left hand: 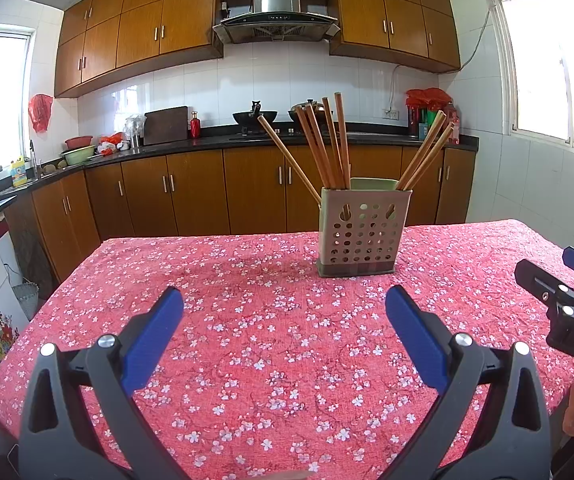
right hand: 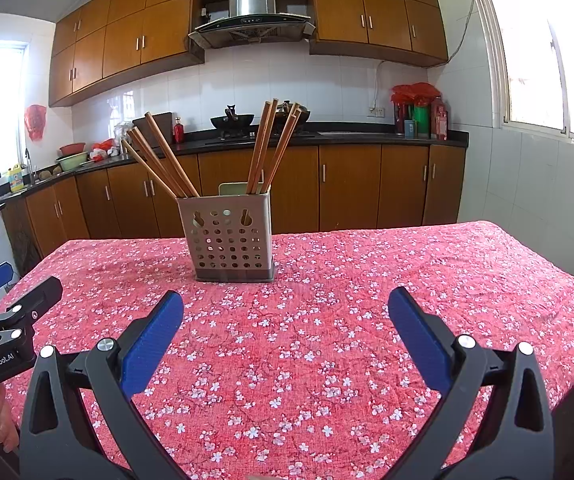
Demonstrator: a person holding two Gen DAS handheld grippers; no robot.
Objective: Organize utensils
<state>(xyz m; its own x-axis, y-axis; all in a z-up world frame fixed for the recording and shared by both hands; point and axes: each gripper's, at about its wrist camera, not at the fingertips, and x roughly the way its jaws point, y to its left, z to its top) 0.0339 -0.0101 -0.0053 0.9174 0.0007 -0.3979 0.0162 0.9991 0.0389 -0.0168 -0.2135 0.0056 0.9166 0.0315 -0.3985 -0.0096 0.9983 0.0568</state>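
Note:
A grey perforated utensil holder (left hand: 361,234) stands upright on the table with the red flowered cloth (left hand: 247,340). Several brown wooden chopsticks (left hand: 329,148) stand in it, leaning left and right. My left gripper (left hand: 285,312) is open and empty, short of the holder and a little to its left. In the right wrist view the holder (right hand: 229,240) with its chopsticks (right hand: 265,146) is ahead and to the left. My right gripper (right hand: 287,314) is open and empty, short of it. Each gripper shows at the edge of the other view: the right gripper (left hand: 559,292), the left gripper (right hand: 7,300).
The cloth-covered table (right hand: 407,280) ends at the far edge behind the holder. Beyond it are brown kitchen cabinets (left hand: 207,192), a black counter with woks (left hand: 255,116) and a range hood (left hand: 277,20). Windows are on both sides.

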